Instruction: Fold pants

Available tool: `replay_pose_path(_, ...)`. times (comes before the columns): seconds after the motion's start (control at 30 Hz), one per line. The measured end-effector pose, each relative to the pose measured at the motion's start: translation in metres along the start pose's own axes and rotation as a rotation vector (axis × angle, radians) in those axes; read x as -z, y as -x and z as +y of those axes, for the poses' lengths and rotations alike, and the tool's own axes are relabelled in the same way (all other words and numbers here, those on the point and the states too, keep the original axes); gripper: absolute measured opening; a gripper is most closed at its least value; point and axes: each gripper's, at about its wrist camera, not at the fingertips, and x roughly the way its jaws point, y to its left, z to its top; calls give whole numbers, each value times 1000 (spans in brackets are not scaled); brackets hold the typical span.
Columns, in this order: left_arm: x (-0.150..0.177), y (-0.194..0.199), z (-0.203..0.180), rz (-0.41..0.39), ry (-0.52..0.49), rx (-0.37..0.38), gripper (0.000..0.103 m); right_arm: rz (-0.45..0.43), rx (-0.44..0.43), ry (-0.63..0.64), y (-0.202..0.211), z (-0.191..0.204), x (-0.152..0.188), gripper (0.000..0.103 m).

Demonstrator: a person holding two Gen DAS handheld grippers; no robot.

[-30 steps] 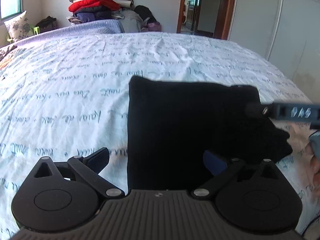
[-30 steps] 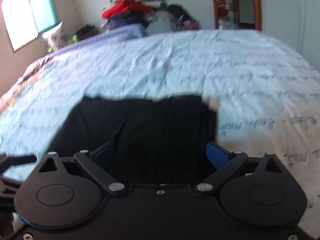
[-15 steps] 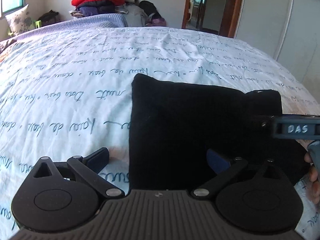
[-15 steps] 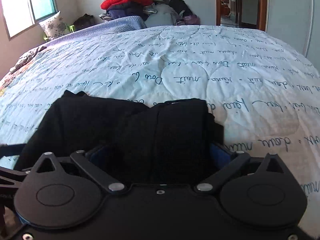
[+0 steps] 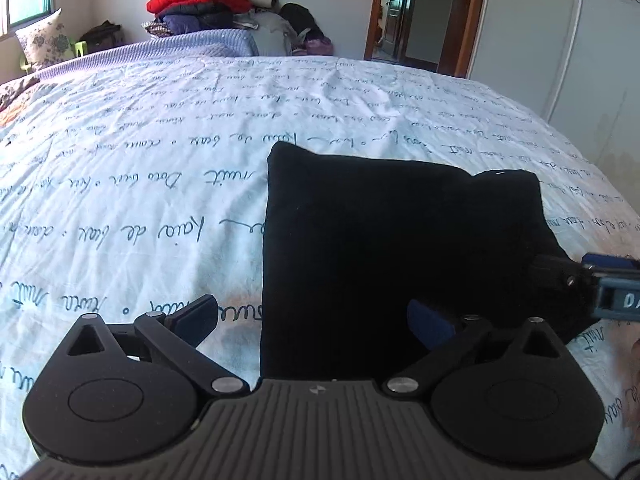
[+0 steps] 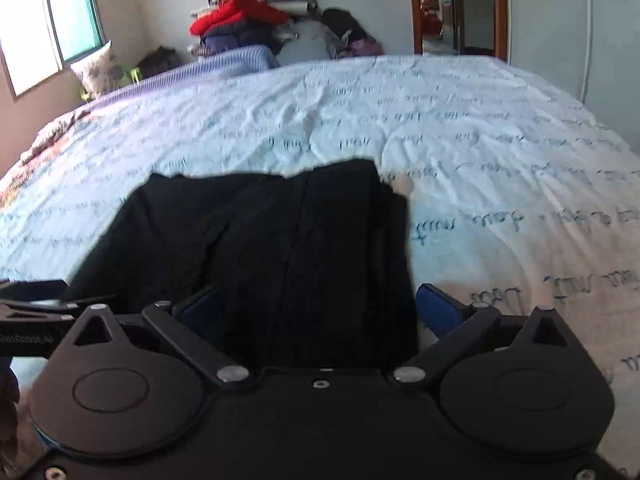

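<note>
Pants [image 5: 392,248], black and folded into a flat rectangle, are seen lying on the near part of the bed cover [image 5: 160,160], directly ahead of both tongs. The left gripper [image 5: 312,316] is held with its jaws spread wide: its left blue pad sits over bare cover, its right pad over the cloth, and nothing is clasped. The right gripper [image 6: 320,308] is likewise spread, its pads straddling the near end of the pants [image 6: 280,248] without pinching it. In the left wrist view the right tool is cut off at the right frame edge, close by the cloth's right border. The left and far edges of the fold are straight and sharply outlined; broad open cover is left beyond them on all sides. The near edge is hidden behind the gripper bodies. The right wrist view is blurred, so seams and layers can hardly be made out. A clothes pile [image 5: 208,4] is seen far off by the wall.
</note>
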Motion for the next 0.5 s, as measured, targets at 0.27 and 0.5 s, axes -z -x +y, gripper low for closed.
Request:
replay_pose_path(0.27, 12, 1, 1, -2, 16, 4, 103, 72, 1, -33, -2, -10, 15, 103)
replay_pose_path(0.5, 13, 33, -7, 11, 0, 3, 103, 4, -93, -87, 48, -4, 27, 103)
